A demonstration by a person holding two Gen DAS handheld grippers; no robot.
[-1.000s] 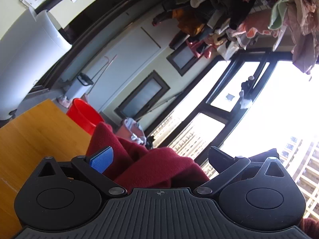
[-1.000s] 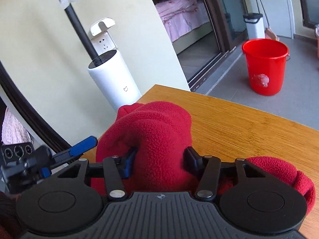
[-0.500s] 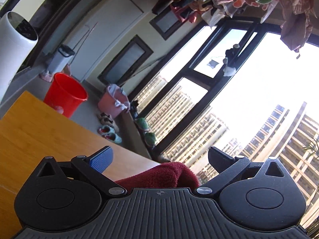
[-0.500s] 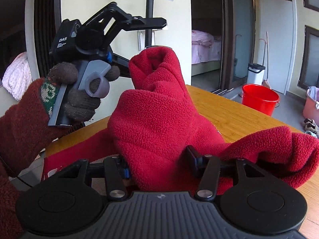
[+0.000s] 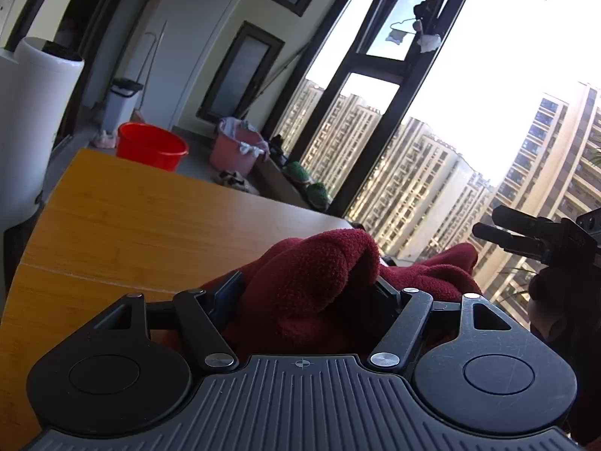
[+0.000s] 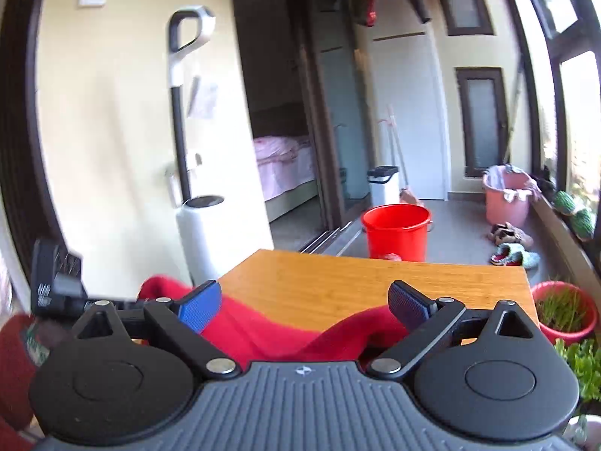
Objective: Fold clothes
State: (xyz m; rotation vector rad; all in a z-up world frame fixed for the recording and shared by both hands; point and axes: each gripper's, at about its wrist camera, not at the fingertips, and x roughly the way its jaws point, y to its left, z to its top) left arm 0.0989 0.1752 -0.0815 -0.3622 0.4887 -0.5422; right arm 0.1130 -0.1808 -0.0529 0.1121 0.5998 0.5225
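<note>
My left tongs (image 5: 306, 293) are squeezed tight on a bunch of the red fleece (image 5: 315, 282), and the soft cloth bulges up between the two fingers. My right tongs (image 6: 305, 306) are spread wide apart with nothing pinched in them. The red fleece (image 6: 259, 332) lies just under them, on the near edge of the wooden tabletop (image 6: 357, 278). In the left view the cloth also sits at the near edge of the tabletop (image 5: 131, 225).

I cannot read any words. There is a small mark on the black tool at the left edge of the right view, but it is too blurry.

A red bucket (image 6: 396, 231) stands on the floor past the tabletop, and I cannot see what is in it. A pink tub (image 6: 507, 199) further back has bits of cloth hanging over its rim. A red pot (image 6: 563, 310) beside the tabletop has green grass growing in it. A white bin (image 6: 382, 186) with a dark lid stands by the door. A tall white can (image 6: 204, 236) stands by the wall.
</note>
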